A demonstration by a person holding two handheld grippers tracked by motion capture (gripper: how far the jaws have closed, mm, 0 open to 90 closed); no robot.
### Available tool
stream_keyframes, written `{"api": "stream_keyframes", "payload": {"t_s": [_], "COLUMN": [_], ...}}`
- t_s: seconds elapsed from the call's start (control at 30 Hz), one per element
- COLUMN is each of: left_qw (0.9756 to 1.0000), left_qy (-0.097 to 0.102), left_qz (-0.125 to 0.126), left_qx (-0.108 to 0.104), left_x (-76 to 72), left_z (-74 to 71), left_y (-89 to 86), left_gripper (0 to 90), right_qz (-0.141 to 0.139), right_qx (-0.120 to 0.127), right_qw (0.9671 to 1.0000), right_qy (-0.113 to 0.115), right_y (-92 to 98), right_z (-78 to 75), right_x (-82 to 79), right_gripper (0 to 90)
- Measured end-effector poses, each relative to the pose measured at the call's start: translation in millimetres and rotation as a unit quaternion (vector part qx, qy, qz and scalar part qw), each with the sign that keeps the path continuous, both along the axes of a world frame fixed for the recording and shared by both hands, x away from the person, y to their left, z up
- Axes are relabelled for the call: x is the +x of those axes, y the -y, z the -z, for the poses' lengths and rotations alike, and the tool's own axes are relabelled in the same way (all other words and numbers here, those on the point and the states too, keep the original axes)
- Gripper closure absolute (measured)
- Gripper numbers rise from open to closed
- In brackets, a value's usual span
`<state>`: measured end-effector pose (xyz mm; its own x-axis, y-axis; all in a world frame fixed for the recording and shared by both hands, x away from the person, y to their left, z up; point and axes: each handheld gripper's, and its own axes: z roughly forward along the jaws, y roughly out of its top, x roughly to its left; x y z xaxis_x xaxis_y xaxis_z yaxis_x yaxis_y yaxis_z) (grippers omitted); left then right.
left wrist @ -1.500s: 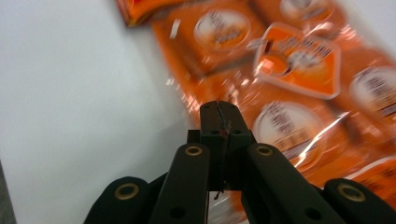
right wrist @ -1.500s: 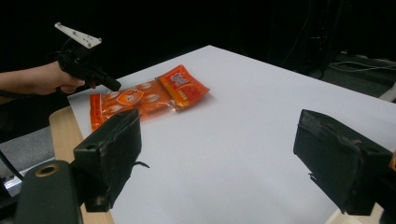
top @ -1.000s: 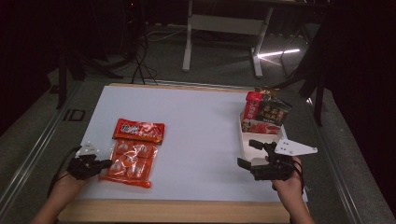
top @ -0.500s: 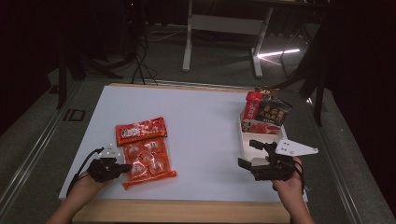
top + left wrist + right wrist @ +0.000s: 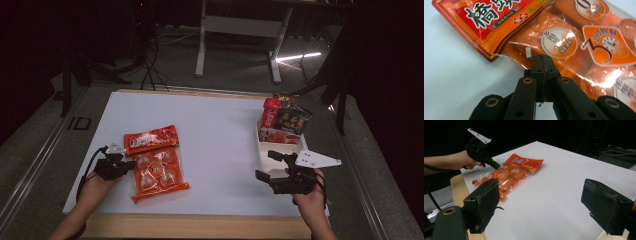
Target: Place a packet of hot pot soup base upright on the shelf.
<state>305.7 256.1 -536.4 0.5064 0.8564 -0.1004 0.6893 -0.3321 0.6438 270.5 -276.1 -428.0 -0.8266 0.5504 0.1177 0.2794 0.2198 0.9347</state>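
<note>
Clamping snack bag (image 5: 574, 47), jaws together

One orange snack bag (image 5: 156, 170) on the table, one white tray (image 5: 300, 147), two grippers.

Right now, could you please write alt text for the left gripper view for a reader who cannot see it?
Closed black tongs pinch the clear edge of an orange snack bag lying on a white table. The bag's red header with large white characters points toward the upper left.
</note>
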Motion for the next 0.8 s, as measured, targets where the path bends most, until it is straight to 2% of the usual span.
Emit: {"api": "stream_keyframes", "payload": {"t_s": [0.27, 0.37, 0.43, 0.47, 0.8], "left_qw": [0.9998, 0.9998, 0.9998, 0.9995, 0.9969], "left_qy": [-0.009, -0.007, -0.007, -0.005, -0.001], "left_qz": [0.004, 0.02, 0.02, 0.031, 0.079], "left_qx": [-0.015, -0.004, -0.004, -0.002, 0.004], "left_x": [9.6, 15.2, 15.2, 19.1, 33.2], "left_z": [-0.9, -2.6, -2.6, -3.3, -4.7], "left_y": [3.8, 15.9, 15.9, 26.3, 70.1], "left_gripper": [90.0, 90.0, 90.0, 90.0, 90.0], "right_qz": [-0.003, -0.003, -0.003, -0.003, -0.004], "right_qx": [0.001, -0.002, -0.001, -0.001, -0.001], "right_qw": [1.0, 1.0, 1.0, 1.0, 1.0], "right_qy": [-0.003, -0.004, -0.004, -0.004, -0.005], "right_y": [-1.8, -2.9, -2.8, -2.8, -1.0], "right_z": [1.0, 1.8, 1.8, 1.8, 2.1], "right_x": [0.4, 0.6, 0.8, 0.8, 0.1], "right_gripper": [15.0, 15.0, 15.0, 15.0, 14.9]}}
